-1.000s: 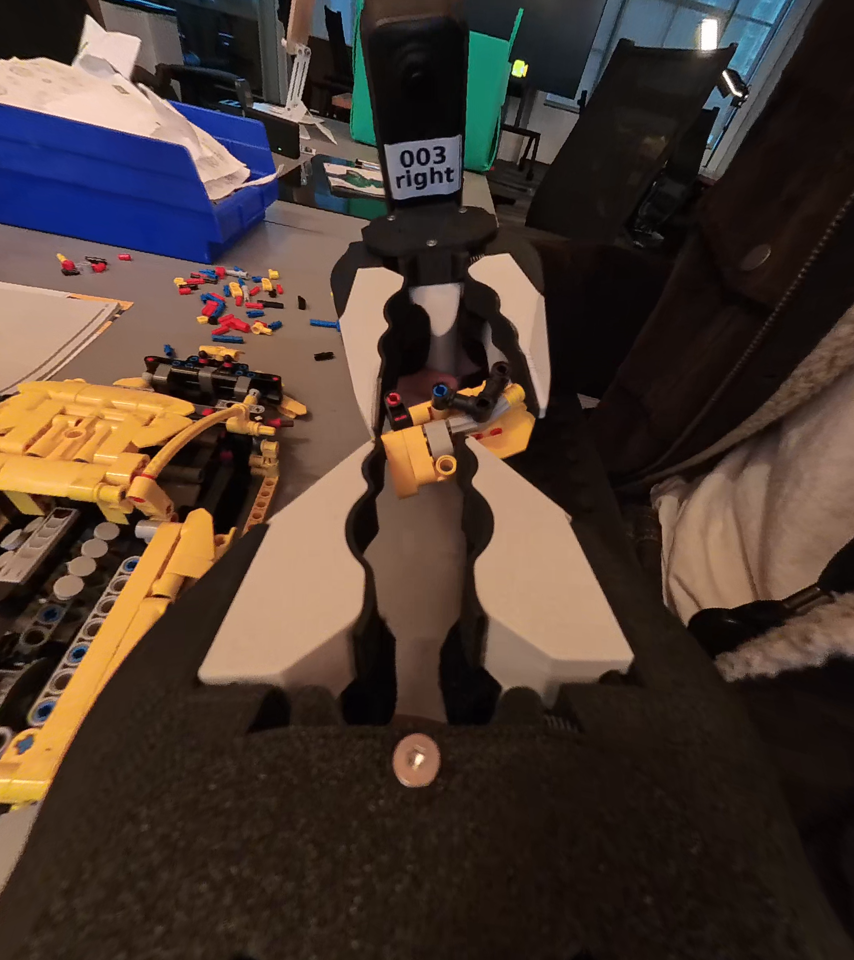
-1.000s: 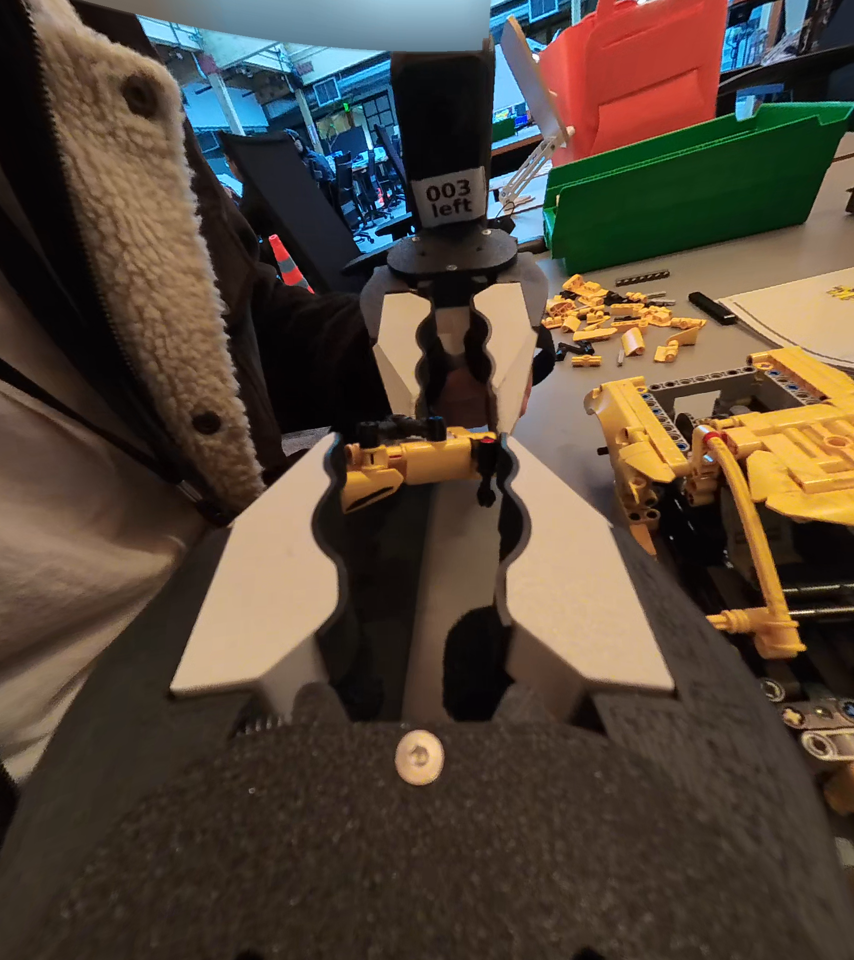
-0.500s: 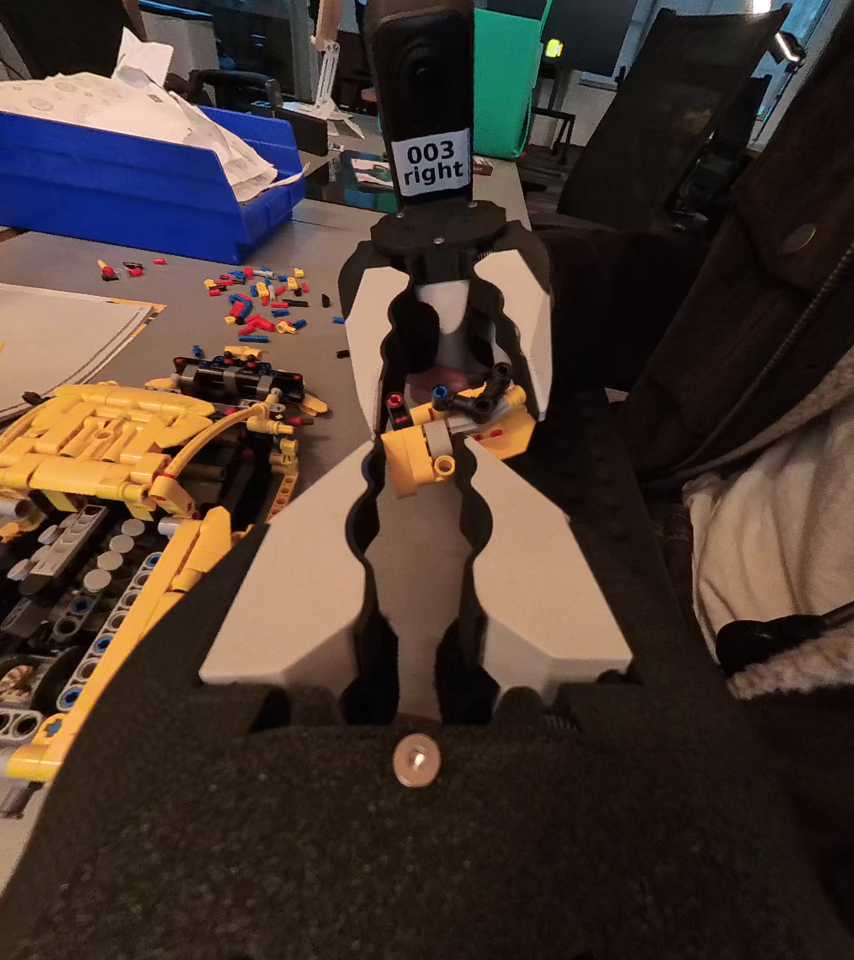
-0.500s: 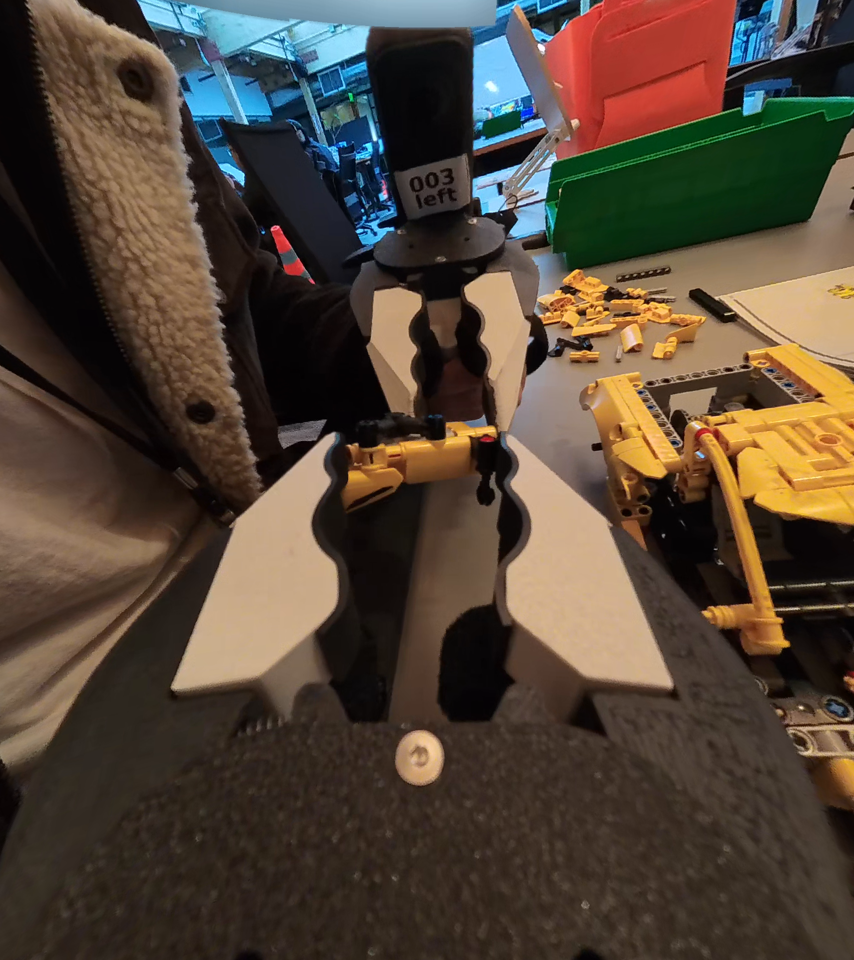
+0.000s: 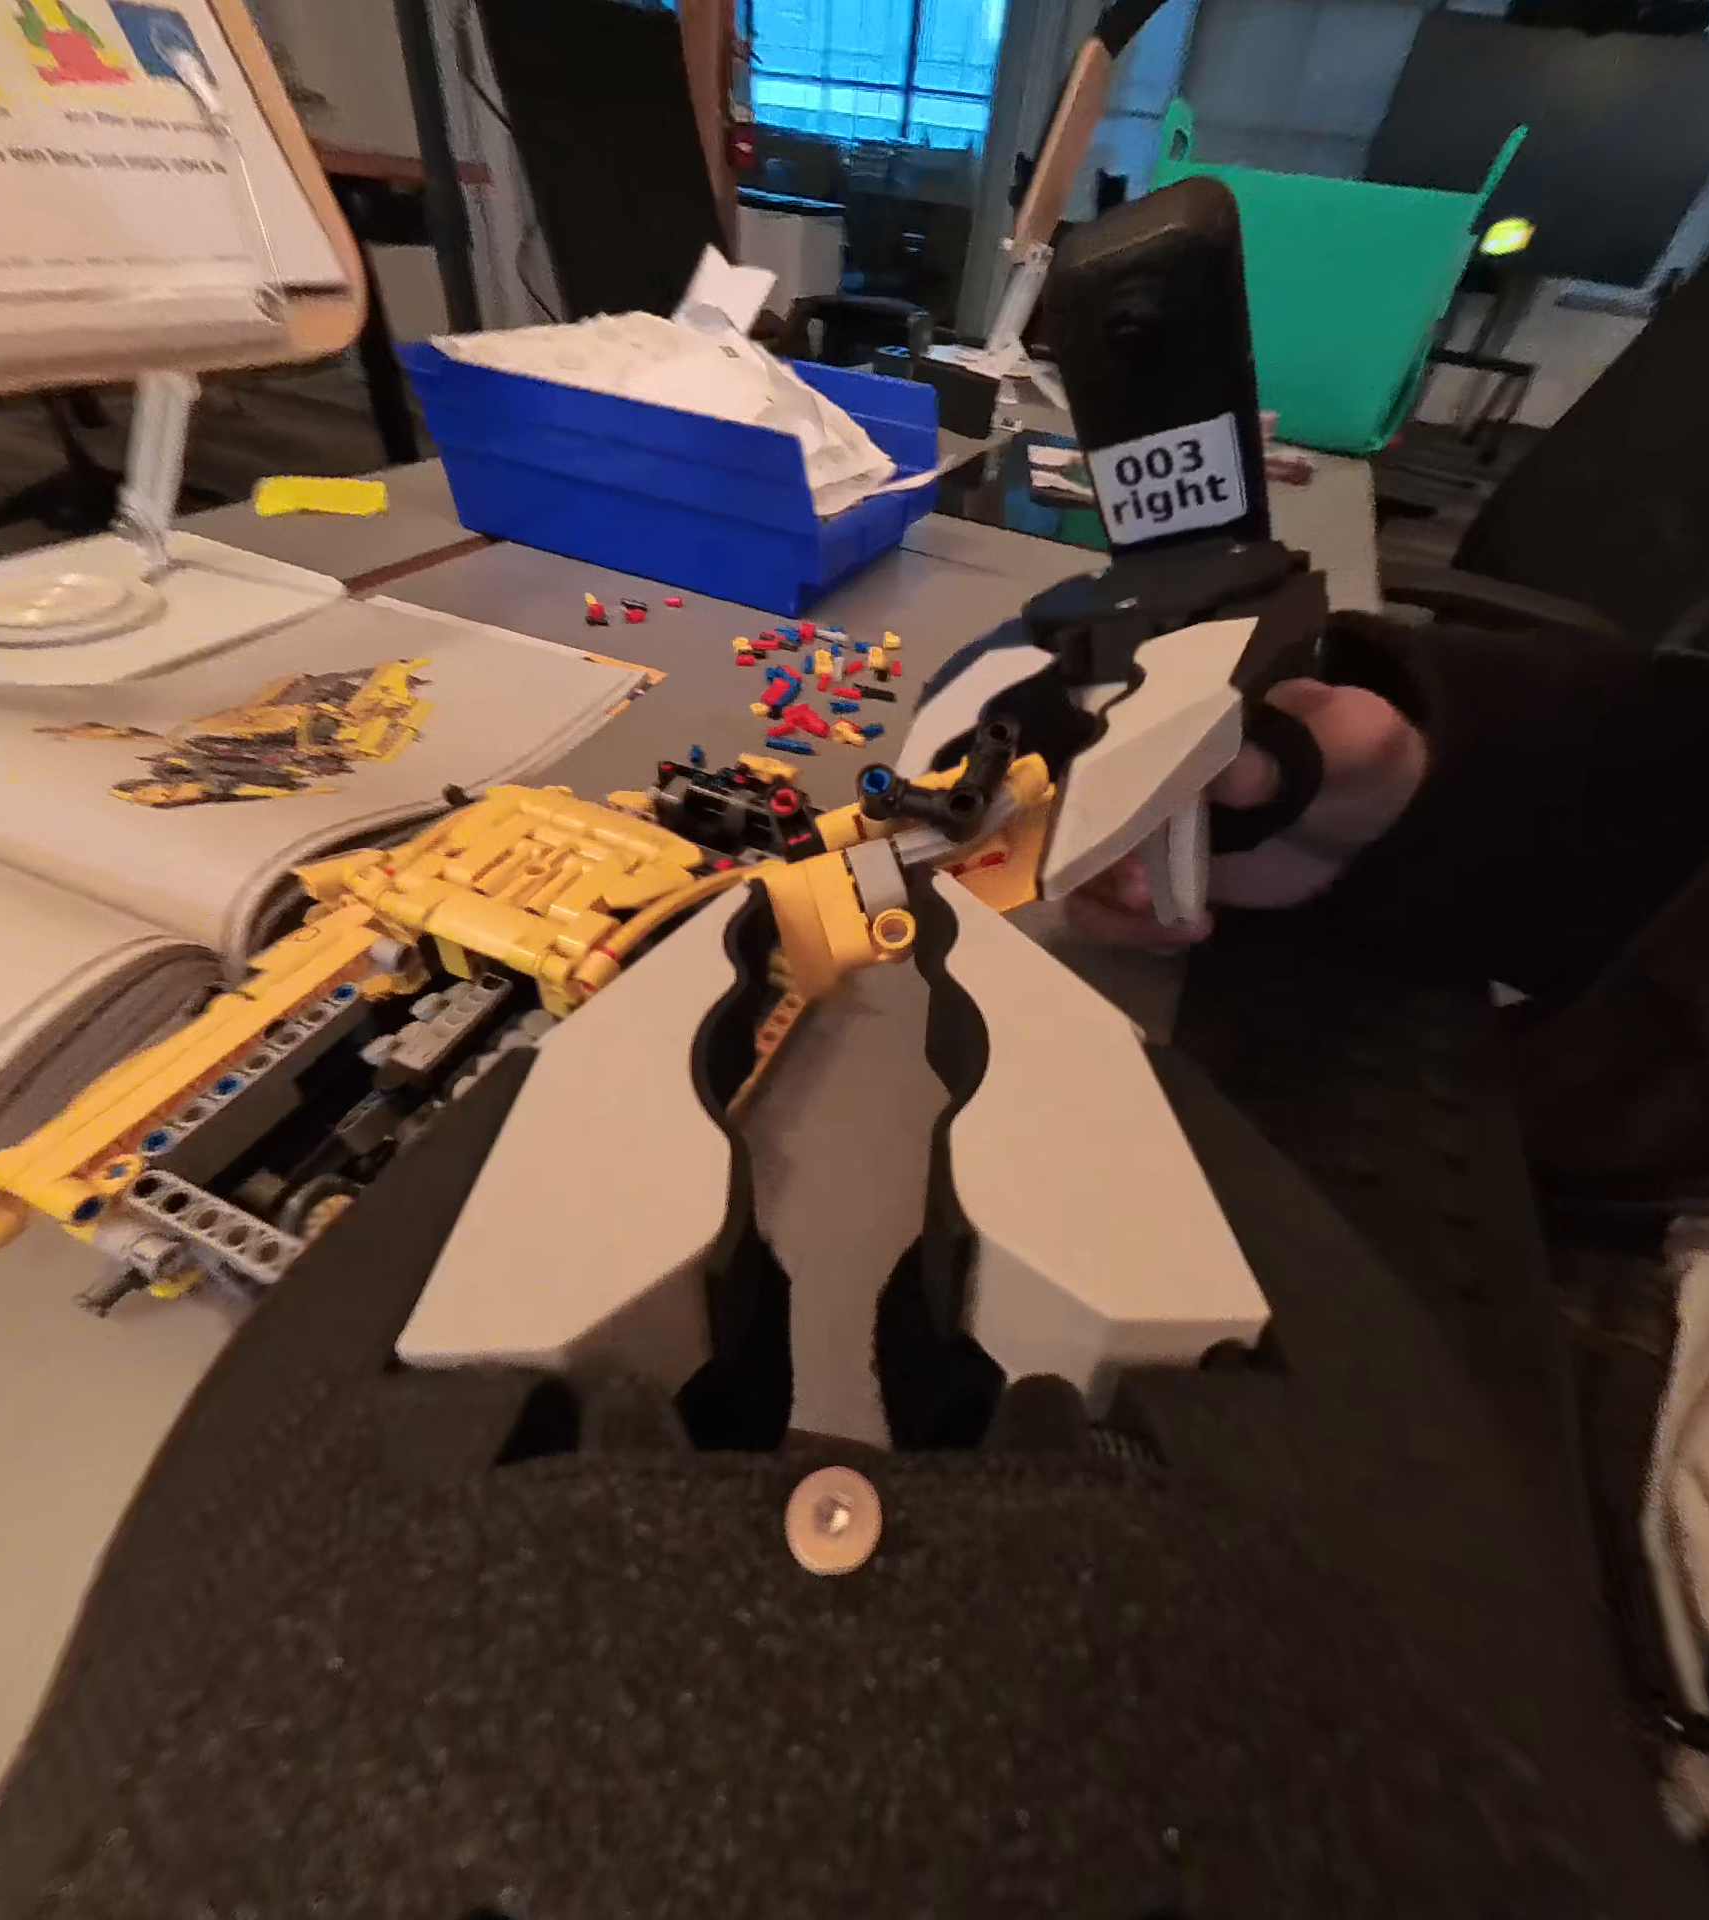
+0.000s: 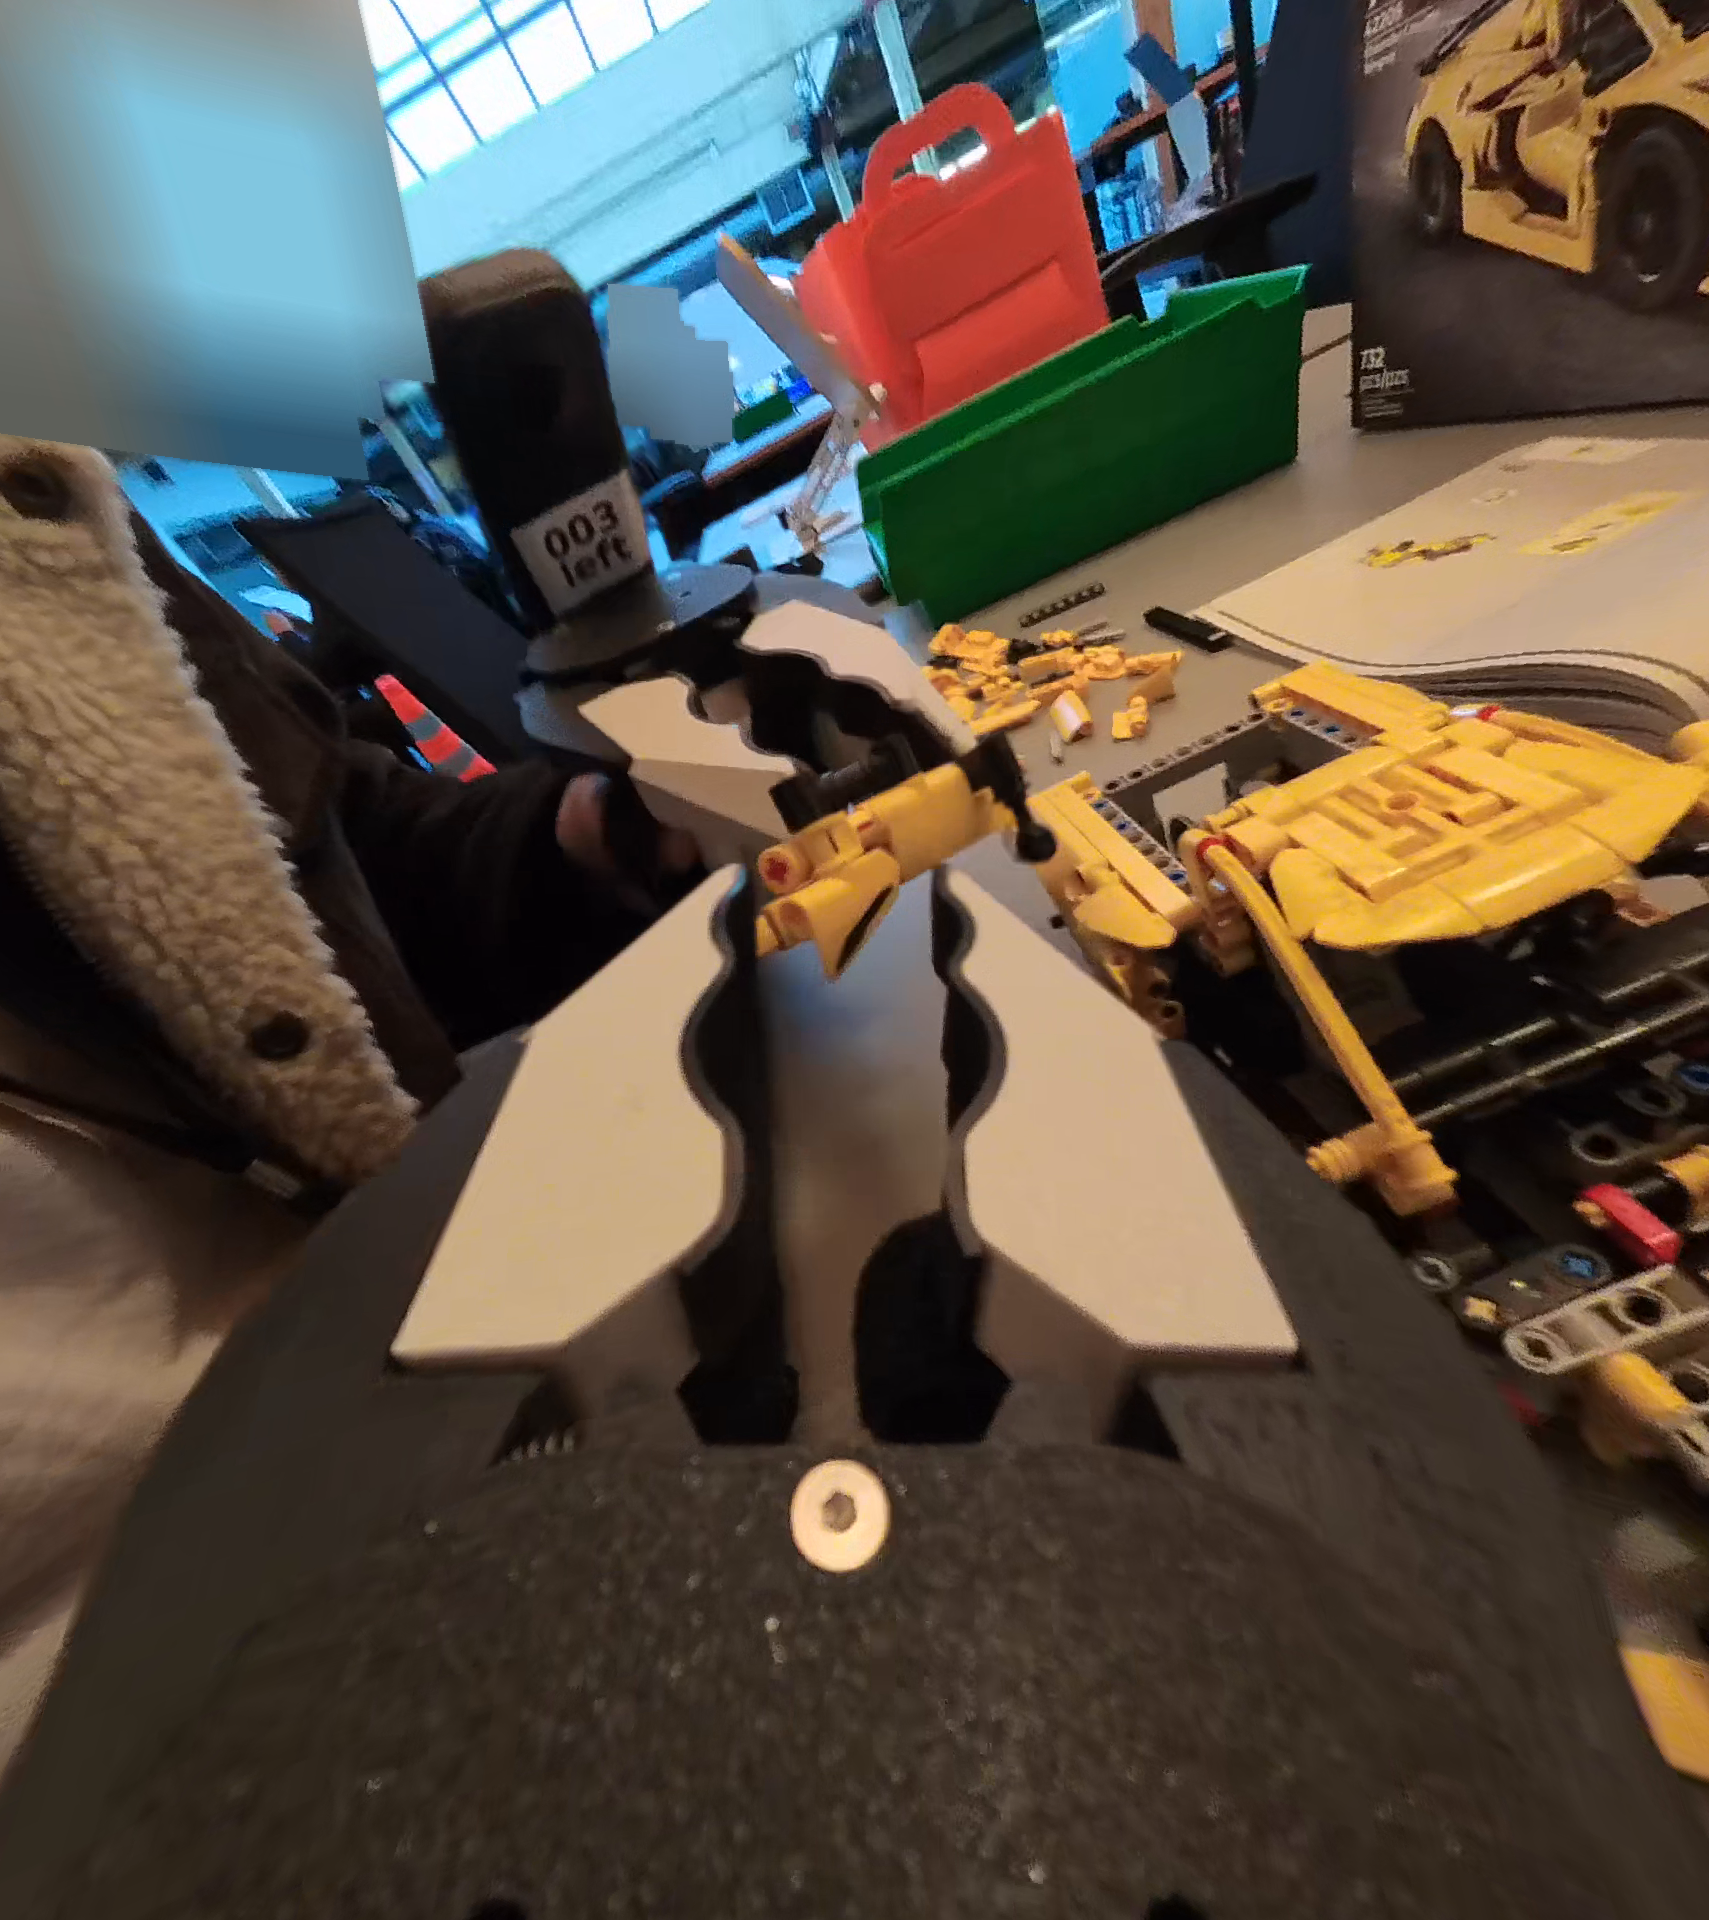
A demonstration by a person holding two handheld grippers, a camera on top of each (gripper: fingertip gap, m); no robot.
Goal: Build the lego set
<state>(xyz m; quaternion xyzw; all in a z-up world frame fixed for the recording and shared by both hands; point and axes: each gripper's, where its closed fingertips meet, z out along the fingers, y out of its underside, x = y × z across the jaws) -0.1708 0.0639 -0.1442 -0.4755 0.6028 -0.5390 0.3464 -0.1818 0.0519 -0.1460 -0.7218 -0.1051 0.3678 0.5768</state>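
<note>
left tongs (image 5: 834, 914): squeezing one end of the small yellow lego piece (image 5: 871, 894) | right tongs (image 6: 845, 904): pinching its other end, so it is staying steady in the air | place: just above the surface's near edge, beside the yellow lego car (image 6: 1432, 831), likely going on it

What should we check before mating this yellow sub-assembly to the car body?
1. Left gripper shut on the yellow sub-assembly: ok.
2. Right gripper shut on the same piece: ok.
3. Car body resting on the table beside the open manual: ok.
4. Sub-assembly clear of the car body: cannot tell, since they overlap in both views.
5. Mounting spot on the car body identified: cannot tell.
6. Sharp image for alignment: not ok, both wrist views are motion-blurred.
</note>
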